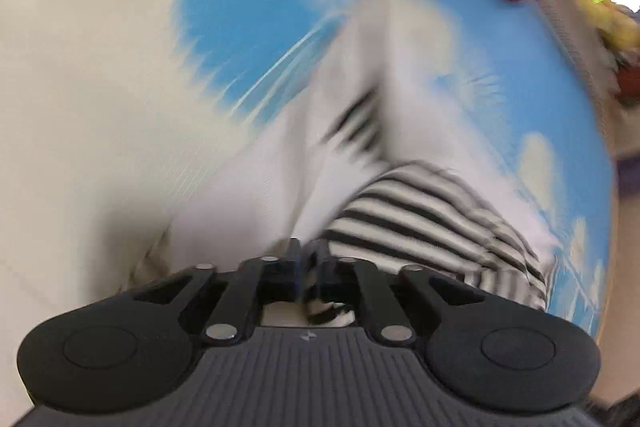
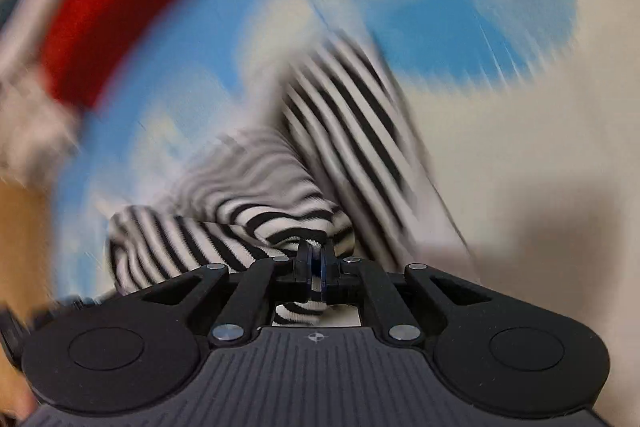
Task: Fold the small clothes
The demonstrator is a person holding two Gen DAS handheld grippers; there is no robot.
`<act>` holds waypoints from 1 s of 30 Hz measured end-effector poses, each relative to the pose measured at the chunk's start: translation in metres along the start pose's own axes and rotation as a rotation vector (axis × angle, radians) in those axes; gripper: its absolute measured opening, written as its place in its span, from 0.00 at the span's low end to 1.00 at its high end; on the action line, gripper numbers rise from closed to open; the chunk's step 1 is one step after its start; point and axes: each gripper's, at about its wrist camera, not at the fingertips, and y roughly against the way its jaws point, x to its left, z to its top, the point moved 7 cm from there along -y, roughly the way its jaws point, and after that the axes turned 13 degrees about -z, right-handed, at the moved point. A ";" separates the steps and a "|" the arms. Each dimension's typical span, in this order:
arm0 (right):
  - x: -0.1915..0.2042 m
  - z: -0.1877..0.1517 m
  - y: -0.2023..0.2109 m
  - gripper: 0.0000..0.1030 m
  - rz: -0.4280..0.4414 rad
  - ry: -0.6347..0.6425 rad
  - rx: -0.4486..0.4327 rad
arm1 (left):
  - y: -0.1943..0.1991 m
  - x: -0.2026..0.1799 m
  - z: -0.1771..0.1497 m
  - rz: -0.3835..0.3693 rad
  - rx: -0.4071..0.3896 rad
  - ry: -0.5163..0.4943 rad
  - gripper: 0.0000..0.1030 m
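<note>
**Both claws pinch the stripy top**

Left claw (image 1: pixel 306 255) is squeezed tight, with its two fingers pressed together. A bit of the black-and-white striped garment (image 1: pixel 420 223) is caught between them, and a little piece of stripy cloth pokes out behind the fingers. From this side the garment also shows a plain white part that runs up and away from the claw.

Right claw (image 2: pixel 316 259) is squeezed tight too. It has hold of a bunched fold of the same striped garment (image 2: pixel 248 223). The cloth puffs up in a soft lump just in front of the fingers, and a flatter stripy part stretches away up and to the right.

The garment lies on a blue and white cloth (image 1: pixel 248 11) with a cloud-like pattern, which covers the surface under it. Both pictures are very blurry, so small details are hard to see.

A red thing (image 2: pixel 120 11) sits further back on the blue and white cloth, well apart from the garment. It is too blurry to tell what it is. Some bright, colourful things (image 1: pixel 600 7) show at the far right edge of the left view.
</note>
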 end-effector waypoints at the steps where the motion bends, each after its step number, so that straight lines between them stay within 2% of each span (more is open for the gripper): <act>1: -0.002 -0.004 -0.005 0.09 -0.029 0.005 0.012 | 0.004 0.004 0.000 -0.029 -0.022 0.054 0.10; 2: -0.001 -0.004 -0.004 0.14 -0.041 0.009 0.002 | 0.010 0.002 0.001 -0.048 -0.035 0.055 0.11; 3: 0.003 -0.001 0.000 0.16 -0.034 0.009 -0.029 | 0.016 -0.003 0.003 -0.059 -0.053 0.033 0.17; 4: 0.006 0.003 0.005 0.20 -0.020 0.004 -0.057 | 0.022 -0.009 0.005 -0.069 -0.081 0.010 0.30; 6: 0.011 0.008 0.014 0.41 -0.007 -0.008 -0.108 | 0.029 -0.019 0.005 -0.093 -0.111 0.000 0.43; 7: 0.012 0.010 0.016 0.43 -0.016 -0.009 -0.131 | 0.028 -0.020 0.002 -0.104 -0.100 0.012 0.44; 9: 0.013 0.013 0.015 0.43 -0.043 0.001 -0.151 | 0.020 -0.020 -0.003 -0.100 -0.063 0.040 0.44; 12: 0.011 0.010 0.001 0.43 -0.070 -0.012 -0.118 | 0.006 -0.018 -0.008 -0.040 -0.027 0.039 0.42; 14: 0.012 0.008 -0.016 0.43 -0.073 -0.025 -0.090 | -0.004 -0.018 -0.009 -0.033 -0.024 0.025 0.23; 15: 0.013 0.007 -0.020 0.32 -0.072 -0.032 -0.081 | -0.004 -0.021 -0.009 -0.044 -0.024 0.005 0.04; 17: 0.015 0.006 -0.019 0.06 -0.048 -0.058 -0.094 | 0.010 -0.032 -0.001 -0.051 -0.103 -0.068 0.04; 18: 0.016 0.007 -0.012 0.06 -0.013 -0.080 -0.123 | 0.019 -0.039 0.002 -0.053 -0.148 -0.122 0.04; 20: 0.024 0.010 0.004 0.06 0.062 -0.094 -0.194 | 0.033 -0.050 0.009 -0.046 -0.224 -0.211 0.04; 21: 0.026 0.011 0.008 0.06 0.074 -0.094 -0.207 | 0.033 -0.048 0.011 -0.023 -0.224 -0.221 0.04; 23: 0.019 0.007 -0.001 0.06 0.022 -0.121 -0.159 | 0.022 -0.031 0.007 0.005 -0.155 -0.151 0.04; 25: 0.001 -0.002 -0.025 0.07 -0.060 -0.186 -0.054 | 0.005 -0.012 -0.002 0.032 -0.058 -0.070 0.09; 26: -0.005 -0.006 -0.035 0.11 -0.079 -0.211 -0.006 | 0.000 -0.008 -0.004 0.042 -0.038 -0.053 0.11; 27: -0.007 -0.008 -0.040 0.18 -0.091 -0.216 0.018 | 0.004 -0.008 -0.003 0.046 -0.052 -0.053 0.13; 28: -0.005 -0.007 -0.037 0.23 -0.108 -0.205 0.003 | 0.011 -0.013 0.000 0.043 -0.087 -0.077 0.16; 30: 0.003 0.003 -0.020 0.28 -0.137 -0.160 -0.105 | 0.025 -0.030 0.006 0.033 -0.159 -0.157 0.22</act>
